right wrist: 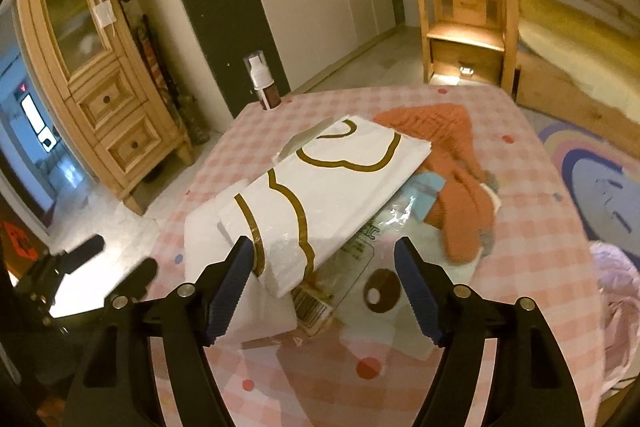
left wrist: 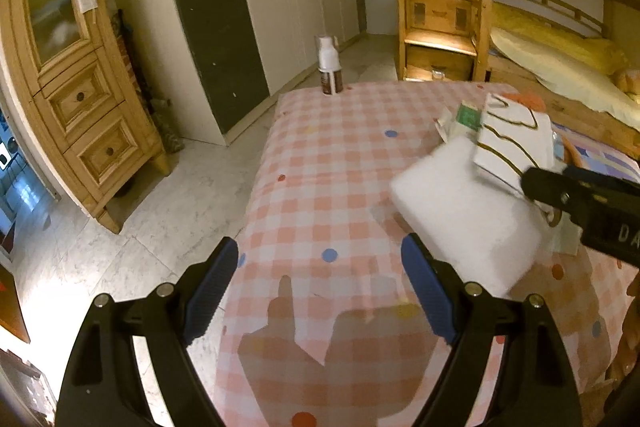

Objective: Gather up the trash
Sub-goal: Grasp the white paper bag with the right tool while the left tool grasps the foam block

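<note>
Far left on the pink-checked tablecloth (right wrist: 540, 187): brown spray bottle with white cap (right wrist: 264, 83), upright at the far corner, well clear of the pile. My left gripper (left wrist: 320, 291) has its jaws spread, nothing between them, hovering over bare cloth just beside the white foam block (left wrist: 460, 203). Next over, white plastic bag with gold scalloped line (right wrist: 332, 179) lies across the block and a clear printed wrapper (right wrist: 348, 267). My right gripper (right wrist: 324, 287) is wide apart above that bag's near end. Orange knitted garment (right wrist: 452, 163) sits right of the pile, touching it. Risks: pinching bag alone drags wrapper off; slick film slips; snagging the garment.
</note>
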Available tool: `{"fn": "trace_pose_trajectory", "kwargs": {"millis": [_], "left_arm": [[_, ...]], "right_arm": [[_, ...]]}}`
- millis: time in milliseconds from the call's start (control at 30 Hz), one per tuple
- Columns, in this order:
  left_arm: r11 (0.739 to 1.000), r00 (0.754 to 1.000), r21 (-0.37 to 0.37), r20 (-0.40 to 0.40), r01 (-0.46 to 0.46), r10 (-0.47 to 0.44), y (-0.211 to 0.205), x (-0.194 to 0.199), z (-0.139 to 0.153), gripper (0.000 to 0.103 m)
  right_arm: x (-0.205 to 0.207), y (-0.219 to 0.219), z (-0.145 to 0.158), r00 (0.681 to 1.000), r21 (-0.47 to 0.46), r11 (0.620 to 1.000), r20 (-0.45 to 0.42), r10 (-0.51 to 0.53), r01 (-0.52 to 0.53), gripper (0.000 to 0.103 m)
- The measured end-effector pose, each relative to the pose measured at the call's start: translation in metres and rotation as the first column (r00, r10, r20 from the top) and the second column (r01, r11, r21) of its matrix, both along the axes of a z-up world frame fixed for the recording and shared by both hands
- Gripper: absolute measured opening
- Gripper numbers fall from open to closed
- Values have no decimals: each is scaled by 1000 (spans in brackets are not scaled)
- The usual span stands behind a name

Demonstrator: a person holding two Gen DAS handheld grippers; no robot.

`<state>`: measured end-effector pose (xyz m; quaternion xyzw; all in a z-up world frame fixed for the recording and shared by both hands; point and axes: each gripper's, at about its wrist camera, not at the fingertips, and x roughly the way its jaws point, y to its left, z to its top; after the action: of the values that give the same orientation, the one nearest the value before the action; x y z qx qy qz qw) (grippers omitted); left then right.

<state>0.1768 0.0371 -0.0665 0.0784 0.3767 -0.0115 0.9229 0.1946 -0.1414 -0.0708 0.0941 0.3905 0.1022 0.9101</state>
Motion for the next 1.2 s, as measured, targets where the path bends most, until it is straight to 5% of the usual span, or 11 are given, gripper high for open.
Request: {"fn": "trace_pose_trajectory", "kwargs": {"millis": [233, 300, 400, 733, 867, 1200], "left_arm": [[998, 999, 53, -36, 40, -38, -17, 3, -9, 81], [998, 998, 56, -41, 43, -40, -18, 3, -10, 81], [999, 999, 44, -44, 32, -30, -14, 2, -10, 81], [994, 999, -101, -24, 41, -44, -3, -7, 2, 86], [985, 995, -152, -34, 88, -94, -18, -11, 4, 96], [953, 991, -294, -84, 78, -107, -31, -9, 1, 96]], "right_arm": [[6, -1, -1, 1000, 72, 997, 3, -8, 8, 65], [7, -3, 0, 1000, 74, 997, 8, -21, 21, 27], [1, -12, 5, 999, 113, 993, 38, -35, 31, 4], [-45, -56, 51, 938, 61, 986, 305, -166, 155, 1], [-46, -70, 51, 929, 4, 976, 305, -209, 218, 1], [-56, -91, 45, 926, -44, 963, 290, -242, 265, 1]]}}
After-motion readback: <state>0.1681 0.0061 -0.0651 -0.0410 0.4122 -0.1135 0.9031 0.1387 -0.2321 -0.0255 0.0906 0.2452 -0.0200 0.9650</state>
